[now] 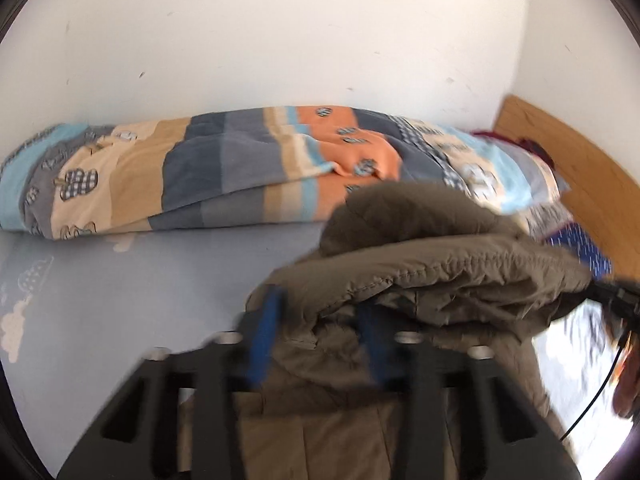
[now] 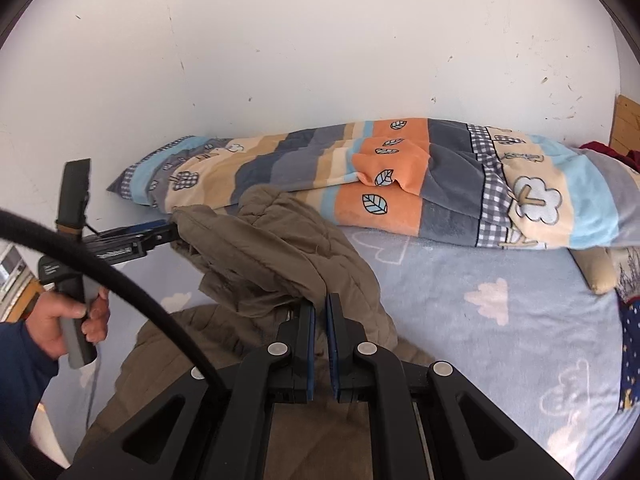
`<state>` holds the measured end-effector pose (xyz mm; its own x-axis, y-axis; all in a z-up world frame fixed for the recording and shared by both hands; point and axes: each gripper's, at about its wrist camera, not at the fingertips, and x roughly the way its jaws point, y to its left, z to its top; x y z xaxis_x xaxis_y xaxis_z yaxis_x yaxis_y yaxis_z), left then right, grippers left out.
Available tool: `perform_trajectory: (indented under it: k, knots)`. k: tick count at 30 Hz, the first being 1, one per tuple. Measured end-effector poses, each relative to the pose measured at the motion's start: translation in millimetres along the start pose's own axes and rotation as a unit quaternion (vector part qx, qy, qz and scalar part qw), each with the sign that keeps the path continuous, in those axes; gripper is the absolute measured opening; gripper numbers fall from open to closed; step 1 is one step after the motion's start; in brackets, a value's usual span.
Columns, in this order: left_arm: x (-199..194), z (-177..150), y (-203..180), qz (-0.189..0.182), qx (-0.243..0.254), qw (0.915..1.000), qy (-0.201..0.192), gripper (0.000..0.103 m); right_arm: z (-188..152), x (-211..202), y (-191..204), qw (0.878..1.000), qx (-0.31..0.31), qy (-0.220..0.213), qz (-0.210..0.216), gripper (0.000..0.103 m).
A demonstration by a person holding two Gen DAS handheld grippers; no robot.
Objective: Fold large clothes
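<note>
An olive-brown padded jacket (image 1: 440, 264) lies bunched on the bed, and part of it is lifted. In the left wrist view my left gripper (image 1: 320, 312) has thick jacket fabric clamped between its blue pads. The right wrist view shows that same left gripper (image 2: 172, 235), held by a hand (image 2: 68, 316), biting the jacket's (image 2: 272, 240) far left edge. My right gripper (image 2: 320, 304) has its pads almost together, pinching a fold of the jacket at its tips. It also appears as a dark blur, the right gripper (image 1: 612, 296), at the jacket's right end.
A striped quilt (image 2: 400, 184) is rolled along the white wall. The light blue sheet (image 2: 500, 300) with cloud prints spreads to the right. A wooden headboard (image 1: 560, 152) and a dark blue pillow (image 1: 580, 248) sit at the right end. A black cable (image 2: 120, 272) arcs across the left.
</note>
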<state>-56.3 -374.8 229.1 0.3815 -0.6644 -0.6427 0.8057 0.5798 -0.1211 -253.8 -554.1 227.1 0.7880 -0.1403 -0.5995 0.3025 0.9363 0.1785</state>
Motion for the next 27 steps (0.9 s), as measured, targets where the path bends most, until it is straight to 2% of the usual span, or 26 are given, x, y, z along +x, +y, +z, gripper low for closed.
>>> perform_trajectory:
  k: [3,5,8,11,13,14,16,17,19,21,24,26,27]
  knots:
    - [-34,-28,-19,0.0,0.027,0.9996,-0.011,0.027,-17,-29,6,1.0,-0.009,-0.005,0.006,0.006]
    - [-55,-48,-24,-0.015,0.019,0.9996,-0.012,0.027,-28,-47,14,1.0,-0.017,-0.01,0.014,0.006]
    - [-75,-82,-26,-0.014,0.012,0.9998,0.006,0.027,-53,-69,30,0.999,-0.042,-0.002,0.014,0.006]
    - [-78,-117,-24,0.007,0.007,0.9993,0.037,0.028,-85,-66,41,0.998,-0.053,0.028,0.0,0.006]
    - [-75,-137,-21,0.009,-0.006,0.9976,0.068,0.034,-109,-58,46,0.997,-0.063,0.048,-0.02,0.006]
    - [-74,-148,-20,0.012,-0.012,0.9962,0.085,0.041,-121,-50,48,0.995,-0.069,0.062,-0.029,0.006]
    - [-83,-163,-22,0.01,-0.018,0.9954,0.094,0.044,-147,-31,50,0.991,-0.077,0.1,-0.045,0.006]
    - [-89,-167,-23,0.007,-0.02,0.9955,0.092,0.045,-157,-24,51,0.988,-0.084,0.114,-0.058,0.007]
    - [-109,-175,-24,-0.006,-0.034,0.9964,0.078,0.055,-172,-15,51,0.983,-0.088,0.144,-0.07,0.009]
    - [-126,-178,-24,-0.006,-0.037,0.9977,0.057,0.06,-179,-19,51,0.98,-0.089,0.166,-0.062,0.022]
    - [-136,-179,-19,-0.007,-0.05,0.9981,0.036,0.064,-176,-53,57,0.985,-0.086,0.14,-0.057,0.025]
    - [-136,-181,-17,-0.006,-0.064,0.9975,0.029,0.064,-164,-73,56,0.992,-0.043,0.115,-0.01,0.026]
    - [-133,-182,-14,-0.007,-0.076,0.9968,0.025,0.064,-158,-78,58,0.994,-0.027,0.105,0.009,0.029]
